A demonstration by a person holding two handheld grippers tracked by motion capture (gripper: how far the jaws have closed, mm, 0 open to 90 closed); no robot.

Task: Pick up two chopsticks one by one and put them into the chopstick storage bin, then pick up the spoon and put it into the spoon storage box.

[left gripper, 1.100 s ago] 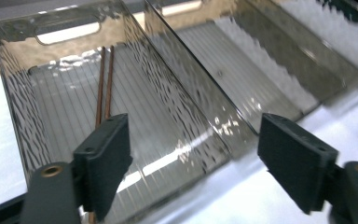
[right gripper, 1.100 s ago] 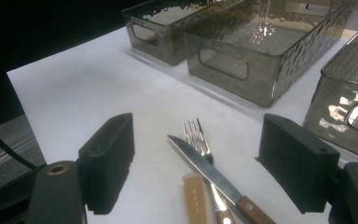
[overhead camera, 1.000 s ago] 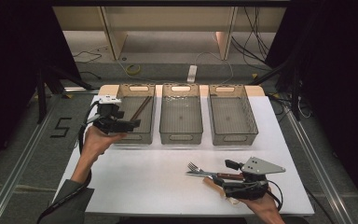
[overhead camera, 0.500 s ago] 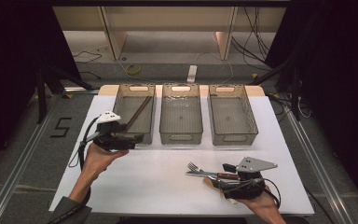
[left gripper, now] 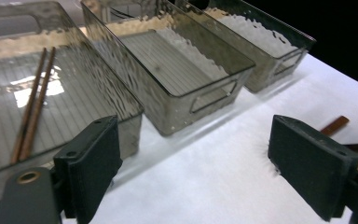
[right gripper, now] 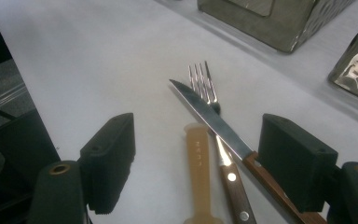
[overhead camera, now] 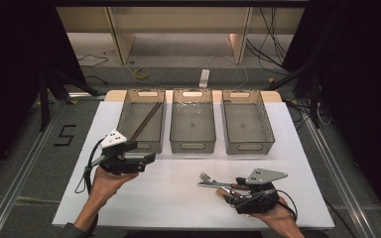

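A white tabletop [overhead camera: 178, 198] stands on a grey floor, with a "5" [overhead camera: 64, 135] marked on the floor at its left and cables trailing past the far edge. Three smoky clear bins sit in a row at the back; the left bin [overhead camera: 129, 106] holds a pair of brown chopsticks [overhead camera: 145, 120]. The left gripper [overhead camera: 146, 161] hovers just before that bin, jaws just widened and empty. Near the front right, the right gripper [overhead camera: 228, 191] has its jaws apart around a fork [right gripper: 204, 84], a knife [right gripper: 209, 119] and a tan handle [right gripper: 198, 163] lying on the tabletop.
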